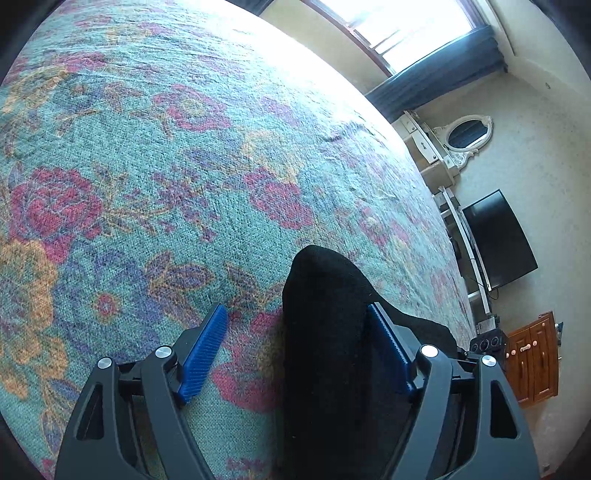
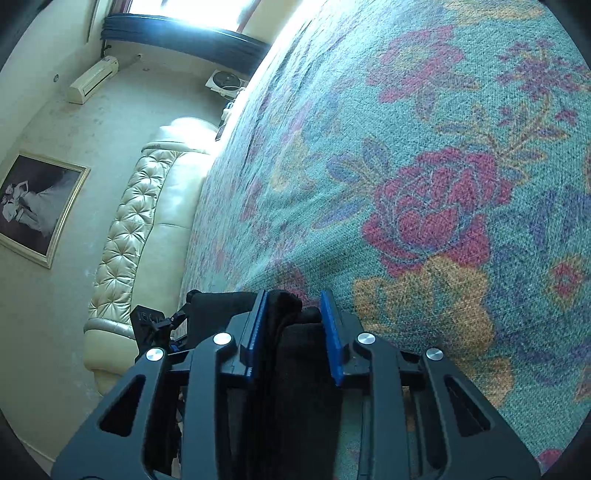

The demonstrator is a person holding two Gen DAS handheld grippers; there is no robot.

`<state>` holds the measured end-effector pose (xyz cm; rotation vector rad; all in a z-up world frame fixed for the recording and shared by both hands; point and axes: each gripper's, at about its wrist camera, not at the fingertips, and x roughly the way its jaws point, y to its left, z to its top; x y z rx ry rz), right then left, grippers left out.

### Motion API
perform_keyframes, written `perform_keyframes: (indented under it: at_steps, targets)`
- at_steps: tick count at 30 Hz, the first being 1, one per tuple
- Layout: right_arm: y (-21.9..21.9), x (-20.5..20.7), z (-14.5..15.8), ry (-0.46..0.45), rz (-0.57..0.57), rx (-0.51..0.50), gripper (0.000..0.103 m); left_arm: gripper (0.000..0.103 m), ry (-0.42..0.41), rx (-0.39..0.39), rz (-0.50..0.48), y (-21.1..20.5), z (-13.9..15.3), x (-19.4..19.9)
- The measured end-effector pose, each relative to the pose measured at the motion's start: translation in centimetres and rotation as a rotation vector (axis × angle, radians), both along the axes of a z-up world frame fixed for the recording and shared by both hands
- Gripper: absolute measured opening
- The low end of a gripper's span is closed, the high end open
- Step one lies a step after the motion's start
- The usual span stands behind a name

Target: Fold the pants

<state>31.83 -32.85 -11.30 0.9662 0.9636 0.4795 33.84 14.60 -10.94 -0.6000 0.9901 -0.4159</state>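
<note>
The black pants (image 1: 325, 332) lie on a teal floral bedspread (image 1: 155, 155). In the left wrist view a fold of the black fabric rises between the blue pads, against the right pad (image 1: 388, 347) and well apart from the left pad (image 1: 207, 350). My left gripper (image 1: 299, 314) is open around it. In the right wrist view my right gripper (image 2: 293, 299) is shut on a bunch of the black pants (image 2: 295, 332), close above the bedspread (image 2: 424, 166). The rest of the pants is hidden below both grippers.
A cream tufted headboard (image 2: 136, 221) runs along the bed's left side, with a framed picture (image 2: 33, 206) on the wall. In the left wrist view a black TV (image 1: 498, 240), a white mirror (image 1: 465, 133) and a wooden cabinet (image 1: 535, 362) stand beyond the bed's right edge. A bright window (image 1: 399, 29) is at the far end.
</note>
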Motion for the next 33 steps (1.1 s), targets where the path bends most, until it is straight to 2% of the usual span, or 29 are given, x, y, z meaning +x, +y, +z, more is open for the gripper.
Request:
perform_keyframes:
  at_steps: [2,6,7,8,10,13,15,18,24,29,33]
  targets:
    - [-0.4,0.0,-0.4,0.001,-0.013,0.041,0.024,0.066,-0.012,0.043,-0.008,-0.4,0.0,-0.3]
    - [-1.6,-0.4,-1.0,0.01,-0.073,0.082,0.014,0.055,-0.007,-0.01,-0.003,1.1,-0.3,-0.1]
    - [-2.1,-0.6,-1.1,0.021,-0.098,0.06,0.009,0.053,-0.009,-0.017,-0.005,1.2,-0.4,-0.3]
    - [-2.6,-0.8,-1.1,0.034,-0.114,0.008,0.0,0.053,-0.015,-0.018,-0.004,1.4,-0.3,-0.4]
    - [-3.4,-1.7,-1.3,0.037,-0.115,0.013,0.0,0.055,-0.027,-0.037,0.001,1.9,-0.2,-0.7]
    - [-4.2,-3.6,-0.5,0.026,-0.134,-0.008,0.014,0.057,-0.027,-0.084,0.034,2.4,-0.2,-1.6]
    - [-4.6,-5.3,-0.1,0.009,-0.139,0.003,0.03,0.063,-0.027,-0.102,0.066,2.8,0.1,-2.3]
    - [-4.1,-7.6,0.4,-0.009,-0.133,-0.013,0.042,0.07,-0.046,-0.049,0.099,2.7,1.0,-3.9]
    - [-2.2,-11.3,1.0,-0.052,-0.126,-0.092,0.05,0.072,-0.103,0.128,0.106,1.5,3.0,-8.3]
    - [-1.6,-13.6,0.9,-0.062,-0.146,-0.077,0.056,0.077,-0.118,0.176,0.075,0.0,3.4,-12.4]
    - [-1.0,-15.3,1.0,-0.067,-0.137,-0.09,0.061,0.08,-0.093,0.215,0.062,-1.3,2.8,-16.3]
